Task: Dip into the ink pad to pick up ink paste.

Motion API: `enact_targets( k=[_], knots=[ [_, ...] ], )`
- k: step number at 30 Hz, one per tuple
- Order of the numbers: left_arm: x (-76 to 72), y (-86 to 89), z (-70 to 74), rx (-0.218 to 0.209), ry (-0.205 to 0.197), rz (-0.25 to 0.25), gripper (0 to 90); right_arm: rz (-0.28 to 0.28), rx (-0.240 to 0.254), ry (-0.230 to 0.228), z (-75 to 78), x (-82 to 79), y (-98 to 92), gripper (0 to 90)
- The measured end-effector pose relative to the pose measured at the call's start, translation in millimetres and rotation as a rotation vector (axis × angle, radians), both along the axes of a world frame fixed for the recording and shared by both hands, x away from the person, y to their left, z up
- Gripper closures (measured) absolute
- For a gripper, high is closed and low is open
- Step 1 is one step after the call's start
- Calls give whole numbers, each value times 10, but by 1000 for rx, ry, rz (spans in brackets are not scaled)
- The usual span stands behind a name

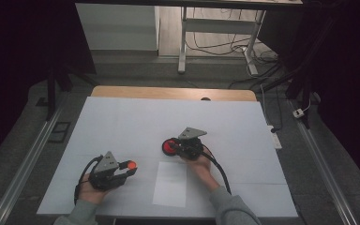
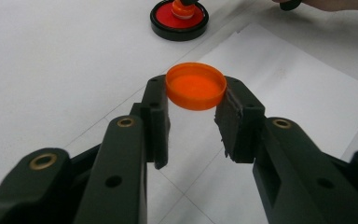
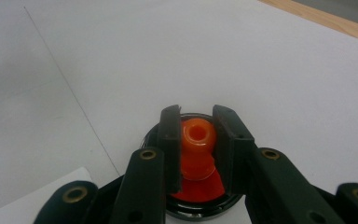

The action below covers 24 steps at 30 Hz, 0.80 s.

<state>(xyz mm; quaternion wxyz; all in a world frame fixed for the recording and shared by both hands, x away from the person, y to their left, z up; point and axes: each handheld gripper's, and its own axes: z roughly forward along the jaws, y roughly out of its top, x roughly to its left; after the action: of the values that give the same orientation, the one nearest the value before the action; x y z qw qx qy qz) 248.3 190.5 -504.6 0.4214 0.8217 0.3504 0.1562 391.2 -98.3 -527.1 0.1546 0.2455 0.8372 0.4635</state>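
Observation:
An orange round cap point(image 2: 196, 86) sits open side up between my left gripper's point(image 2: 196, 89) jaws, which are shut on its rim. In the high view the left gripper point(image 1: 129, 168) holds the cap point(image 1: 131, 164) just above the table at front left. My right gripper point(image 3: 197, 122) is shut on a small orange nozzle-like piece point(image 3: 198, 135) with a hole in its top. This piece stands over a black-rimmed dish with a red inside point(image 3: 200, 192). The dish point(image 1: 170, 147) lies mid-table, with the right gripper point(image 1: 177, 148) at its right side. The dish point(image 2: 161, 21) also appears far off in the left gripper view.
A white sheet of paper point(image 1: 169, 183) lies flat between the two hands near the front edge. A white cover point(image 1: 136, 122) spreads over the table, with a wooden strip point(image 1: 168, 93) bare at the back. Desk legs and cables point(image 1: 243, 47) stand beyond.

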Motion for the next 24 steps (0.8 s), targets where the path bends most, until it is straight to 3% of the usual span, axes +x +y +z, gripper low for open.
enact_targets(
  k=[24],
  knots=[
    [-7,7,6,-3,-6,3,652,2,12,-2,-20,2,-16,731]
  ],
)
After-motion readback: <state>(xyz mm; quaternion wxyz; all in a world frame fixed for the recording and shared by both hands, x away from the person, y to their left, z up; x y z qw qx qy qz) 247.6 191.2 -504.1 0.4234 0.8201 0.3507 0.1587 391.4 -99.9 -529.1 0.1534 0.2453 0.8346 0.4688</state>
